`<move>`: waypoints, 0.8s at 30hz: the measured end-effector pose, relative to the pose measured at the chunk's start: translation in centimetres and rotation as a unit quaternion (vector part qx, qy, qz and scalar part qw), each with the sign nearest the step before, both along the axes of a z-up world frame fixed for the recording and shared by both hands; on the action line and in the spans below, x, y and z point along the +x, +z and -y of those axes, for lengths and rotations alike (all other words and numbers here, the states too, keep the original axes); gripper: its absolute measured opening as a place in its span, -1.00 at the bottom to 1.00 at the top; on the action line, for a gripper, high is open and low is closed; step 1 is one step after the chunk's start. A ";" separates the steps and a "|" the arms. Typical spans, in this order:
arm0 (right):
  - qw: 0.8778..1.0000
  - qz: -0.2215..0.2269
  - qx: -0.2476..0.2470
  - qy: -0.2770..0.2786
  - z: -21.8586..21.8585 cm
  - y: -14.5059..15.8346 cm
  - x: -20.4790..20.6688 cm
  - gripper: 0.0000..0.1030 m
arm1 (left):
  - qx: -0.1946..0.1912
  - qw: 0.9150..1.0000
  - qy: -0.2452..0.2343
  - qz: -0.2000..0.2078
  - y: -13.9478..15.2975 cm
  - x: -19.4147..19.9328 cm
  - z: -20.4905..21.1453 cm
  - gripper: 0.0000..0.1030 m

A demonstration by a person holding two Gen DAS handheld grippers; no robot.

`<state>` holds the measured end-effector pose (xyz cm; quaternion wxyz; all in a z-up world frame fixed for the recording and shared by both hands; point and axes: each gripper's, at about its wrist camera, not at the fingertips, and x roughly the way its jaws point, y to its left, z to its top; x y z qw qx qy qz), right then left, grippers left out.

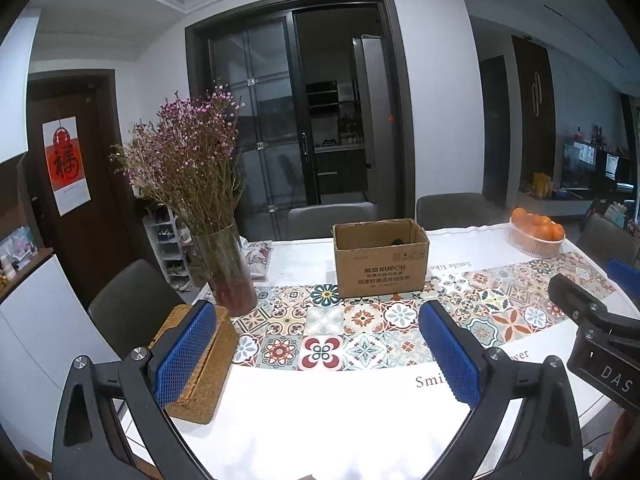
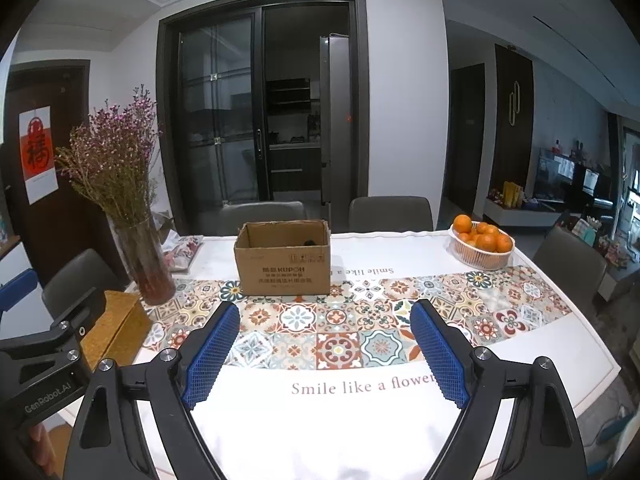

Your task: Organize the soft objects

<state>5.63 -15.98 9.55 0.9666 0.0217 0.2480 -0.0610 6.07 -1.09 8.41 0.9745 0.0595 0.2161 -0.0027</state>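
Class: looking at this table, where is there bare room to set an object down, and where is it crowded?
Free: the white cloth between the tiled runner and the near edge, and the strip between the cardboard box and the basket of oranges. Crowded: the left end, where the vase, cork box and a floral packet cluster.

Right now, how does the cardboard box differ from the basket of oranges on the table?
The cardboard box is brown, square-cornered and printed; the basket is white and round. The box stands taller, with upright walls; the basket is low. The box sits mid-table at the tiled runner's far edge; the basket stands farther right. The basket is heaped with oranges; the box shows only a small dark thing inside. Both are open-topped.
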 end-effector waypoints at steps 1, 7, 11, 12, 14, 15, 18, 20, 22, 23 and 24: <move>1.000 0.001 0.000 -0.001 0.0 0.0 -0.3 0.71 | -0.001 1.000 0.000 0.002 0.0 -0.3 0.1 1.00; 1.000 0.003 -0.002 -0.005 -0.1 -0.1 -1.6 0.72 | 0.000 1.000 -0.002 0.008 0.0 -1.4 -0.1 1.00; 1.000 0.003 -0.002 -0.006 -0.1 -0.1 -2.0 0.72 | 0.001 1.000 -0.003 0.011 0.1 -1.7 -0.1 1.00; 1.000 0.003 -0.002 -0.005 -0.1 -0.1 -2.0 0.72 | 0.001 1.000 -0.003 0.012 0.1 -1.8 -0.1 1.00; 1.000 0.004 -0.003 -0.007 -0.1 -0.1 -2.2 0.72 | 0.000 1.000 -0.003 0.014 0.1 -1.9 -0.1 1.00; 1.000 0.004 -0.003 -0.006 -0.1 -0.1 -2.3 0.72 | 0.000 1.000 -0.002 0.016 0.1 -2.0 -0.1 1.00; 1.000 0.006 -0.004 -0.006 -0.1 0.0 -2.5 0.72 | 0.003 1.000 -0.001 0.019 0.1 -2.3 0.0 1.00; 1.000 0.007 -0.006 -0.008 0.0 0.0 -2.7 0.72 | 0.004 1.000 0.000 0.020 0.1 -2.3 0.1 1.00; 1.000 0.007 -0.005 -0.007 0.1 0.0 -2.7 0.72 | 0.006 1.000 0.001 0.020 0.1 -2.4 0.2 1.00; 1.000 0.007 -0.006 -0.007 0.1 0.0 -2.7 0.72 | 0.006 1.000 0.001 0.021 0.0 -2.5 0.2 1.00; 1.000 0.007 -0.006 -0.007 0.1 0.0 -2.7 0.72 | 0.007 1.000 0.002 0.022 0.0 -2.5 0.2 1.00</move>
